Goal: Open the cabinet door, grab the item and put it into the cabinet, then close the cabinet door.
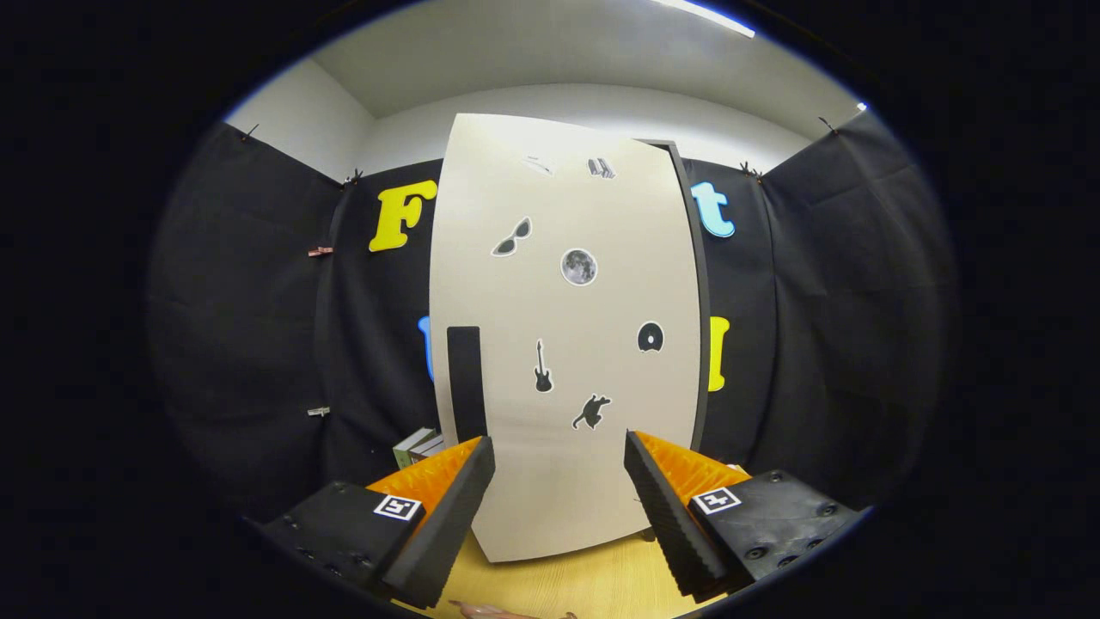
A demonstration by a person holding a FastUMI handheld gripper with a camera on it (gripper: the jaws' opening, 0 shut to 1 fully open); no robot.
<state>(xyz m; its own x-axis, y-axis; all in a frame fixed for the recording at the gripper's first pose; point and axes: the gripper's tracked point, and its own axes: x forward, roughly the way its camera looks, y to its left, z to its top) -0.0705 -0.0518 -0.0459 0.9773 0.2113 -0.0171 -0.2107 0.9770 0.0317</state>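
Note:
A tall pale cabinet [567, 344] stands straight ahead on a wooden table [559, 585], its door shut and covered with small dark stickers. A black vertical handle [466, 383] runs along the door's left side. My gripper [559, 456] is open, fingers spread wide with nothing between them; the door's lower part shows in the gap. The left fingertip [477, 464] sits just below the handle. A small stack of books [418, 447] rests on the table left of the cabinet, behind my left finger.
Black cloth walls close in the booth on the left, right and behind the cabinet. A person's fingertips [485, 611] show at the near table edge, between and below my fingers.

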